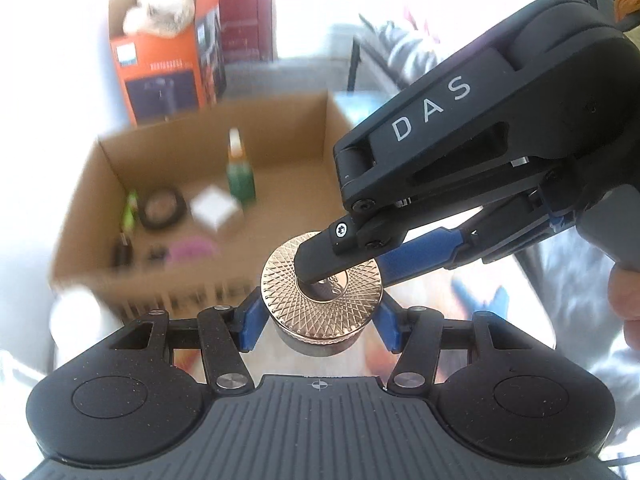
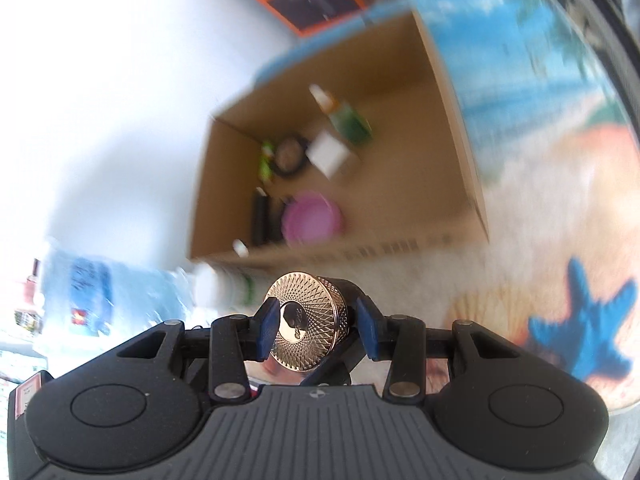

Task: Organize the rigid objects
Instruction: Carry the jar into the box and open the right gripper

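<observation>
White capital letters "DAS" stand on the black body of the right gripper [image 1: 340, 264], seen from the left wrist. Dark print runs along the near wall of the cardboard box [image 1: 192, 300] and on the orange carton [image 1: 160, 68], too blurred to read.

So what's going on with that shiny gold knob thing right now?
Left gripper and right gripper both clamped on the gold jar, held in the air. Cardboard box just ahead, partly filled. Nothing blocking the way.
</observation>
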A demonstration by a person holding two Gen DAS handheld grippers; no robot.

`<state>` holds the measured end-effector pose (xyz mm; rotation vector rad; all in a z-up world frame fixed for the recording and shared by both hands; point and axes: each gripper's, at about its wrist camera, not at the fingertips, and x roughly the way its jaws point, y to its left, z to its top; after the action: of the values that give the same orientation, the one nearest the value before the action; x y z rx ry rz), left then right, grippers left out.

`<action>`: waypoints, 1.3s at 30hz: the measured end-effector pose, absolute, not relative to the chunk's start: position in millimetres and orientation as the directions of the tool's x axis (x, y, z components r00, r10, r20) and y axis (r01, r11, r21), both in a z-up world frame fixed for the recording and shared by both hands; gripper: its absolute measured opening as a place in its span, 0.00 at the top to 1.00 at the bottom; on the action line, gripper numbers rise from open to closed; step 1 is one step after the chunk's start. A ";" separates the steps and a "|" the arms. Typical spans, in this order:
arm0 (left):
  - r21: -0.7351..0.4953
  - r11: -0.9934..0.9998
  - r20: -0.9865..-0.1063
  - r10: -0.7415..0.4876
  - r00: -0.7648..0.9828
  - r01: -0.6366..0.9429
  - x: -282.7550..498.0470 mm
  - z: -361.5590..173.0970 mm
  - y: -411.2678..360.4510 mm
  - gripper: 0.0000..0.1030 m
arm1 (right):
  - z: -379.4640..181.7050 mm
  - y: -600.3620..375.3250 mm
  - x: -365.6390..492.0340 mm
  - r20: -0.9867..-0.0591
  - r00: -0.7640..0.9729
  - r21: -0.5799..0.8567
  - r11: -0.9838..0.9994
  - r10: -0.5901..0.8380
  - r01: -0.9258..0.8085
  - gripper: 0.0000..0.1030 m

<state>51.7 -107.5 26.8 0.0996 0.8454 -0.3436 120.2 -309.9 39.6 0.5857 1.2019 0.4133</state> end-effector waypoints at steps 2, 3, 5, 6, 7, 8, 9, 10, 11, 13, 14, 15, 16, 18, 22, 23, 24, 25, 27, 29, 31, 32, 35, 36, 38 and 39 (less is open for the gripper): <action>-0.051 0.941 -0.726 -0.266 0.635 0.336 66.7 44.5 -109.8 0.46 | 59.4 -312.9 134.0 -0.729 0.348 0.622 0.783 0.589 -0.023 0.56; -0.055 0.941 -0.713 -0.271 0.646 0.334 75.9 51.4 -109.9 0.46 | 67.4 -314.6 143.0 -0.721 0.364 0.620 0.783 0.590 -0.042 0.56; -0.057 0.942 -0.695 -0.276 0.664 0.331 96.7 58.7 -112.9 0.46 | 76.3 -319.4 164.0 -0.707 0.386 0.618 0.783 0.593 -0.071 0.56; -0.051 0.941 -0.691 -0.274 0.669 0.333 108.6 59.4 -116.5 0.46 | 77.5 -321.9 177.1 -0.705 0.389 0.617 0.783 0.593 -0.076 0.56; -0.050 0.942 -0.686 -0.275 0.674 0.333 121.7 57.2 -120.4 0.46 | 76.7 -324.1 191.1 -0.706 0.388 0.614 0.785 0.593 -0.081 0.56; -0.051 0.942 -0.686 -0.275 0.674 0.332 134.2 53.6 -123.8 0.46 | 74.2 -326.0 205.4 -0.710 0.383 0.611 0.788 0.591 -0.082 0.56; -0.055 0.942 -0.691 -0.275 0.669 0.331 146.2 48.1 -127.2 0.46 | 70.0 -327.8 219.4 -0.719 0.374 0.604 0.793 0.585 -0.079 0.56; -0.070 0.944 -0.698 -0.278 0.660 0.324 158.0 40.7 -130.4 0.46 | 65.2 -328.6 232.9 -0.730 0.365 0.594 0.801 0.578 -0.078 0.56; -0.082 0.945 -0.706 -0.279 0.650 0.317 170.2 34.2 -133.3 0.46 | 59.5 -328.2 246.2 -0.742 0.353 0.583 0.809 0.569 -0.079 0.56; -0.101 0.947 -0.723 -0.281 0.631 0.306 190.9 21.9 -137.8 0.46 | 47.2 -327.7 269.7 -0.767 0.329 0.559 0.826 0.550 -0.078 0.56; -0.105 0.947 -0.729 -0.280 0.624 0.303 198.4 17.3 -139.6 0.46 | 41.9 -327.2 279.1 -0.779 0.317 0.544 0.835 0.541 -0.086 0.56; -0.111 0.947 -0.735 -0.283 0.616 0.303 206.3 11.6 -140.6 0.46 | 35.6 -325.0 286.8 -0.792 0.306 0.526 0.845 0.528 -0.097 0.56; -0.125 0.946 -0.742 -0.289 0.605 0.298 213.1 6.4 -140.6 0.46 | 30.4 -323.5 293.8 -0.803 0.296 0.511 0.853 0.517 -0.103 0.56; -0.146 0.946 -0.752 -0.296 0.589 0.288 225.0 -1.1 -139.9 0.46 | 22.0 -320.3 303.8 -0.820 0.281 0.483 0.866 0.499 -0.128 0.56; -0.158 0.947 -0.760 -0.297 0.578 0.279 238.2 -10.8 -137.8 0.46 | 9.3 -314.1 319.3 -0.837 0.265 0.455 0.878 0.479 -0.151 0.56; -0.161 0.948 -0.761 -0.297 0.576 0.276 240.7 -13.3 -137.1 0.46 | 6.5 -312.4 323.2 -0.840 0.262 0.449 0.880 0.475 -0.155 0.56; -0.164 0.948 -0.764 -0.296 0.573 0.272 242.7 -15.0 -137.2 0.46 | 4.2 -310.3 325.4 -0.845 0.260 0.440 0.883 0.468 -0.163 0.56; -0.165 0.949 -0.767 -0.295 0.570 0.269 244.3 -17.1 -137.2 0.46 | 1.9 -308.0 328.1 -0.849 0.258 0.429 0.887 0.461 -0.173 0.56; -0.168 0.950 -0.773 -0.293 0.562 0.264 246.6 -20.3 -137.1 0.46 | -1.5 -303.4 331.0 -0.858 0.252 0.409 0.893 0.447 -0.191 0.56; -0.176 0.950 -0.780 -0.295 0.551 0.259 251.4 -24.3 -137.1 0.46 | -5.2 -299.3 333.5 -0.866 0.247 0.391 0.896 0.435 -0.208 0.56; -0.188 0.948 -0.788 -0.301 0.537 0.255 258.0 -29.4 -137.2 0.46 | -8.7 -297.0 334.7 -0.873 0.240 0.377 0.900 0.424 -0.220 0.56; -0.195 0.947 -0.792 -0.304 0.529 0.254 259.1 -31.3 -137.1 0.46 | -10.4 -296.0 334.9 -0.877 0.237 0.369 0.902 0.418 -0.225 0.56; -0.215 0.944 -0.809 -0.315 0.496 0.250 264.2 -37.4 -137.5 0.43 | -12.1 -291.2 332.8 -0.885 0.240 0.338 0.906 0.398 -0.257 0.57; -0.229 0.943 -0.816 -0.322 0.481 0.242 269.3 -39.9 -136.2 0.43 | -12.3 -289.7 332.5 -0.888 0.244 0.326 0.908 0.389 -0.262 0.59; -0.253 0.942 -0.818 -0.330 0.471 0.220 272.9 -40.6 -132.1 0.43 | -12.6 -288.6 333.0 -0.887 0.245 0.326 0.906 0.392 -0.271 0.59; -0.248 0.943 -0.816 -0.327 0.477 0.222 273.2 -39.5 -131.8 0.42 | -12.7 -288.7 333.2 -0.886 0.246 0.328 0.906 0.393 -0.267 0.59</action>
<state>273.2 -131.8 -39.5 -0.1136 1.0206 -0.3365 333.2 -288.7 -12.7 0.1175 1.2442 0.4515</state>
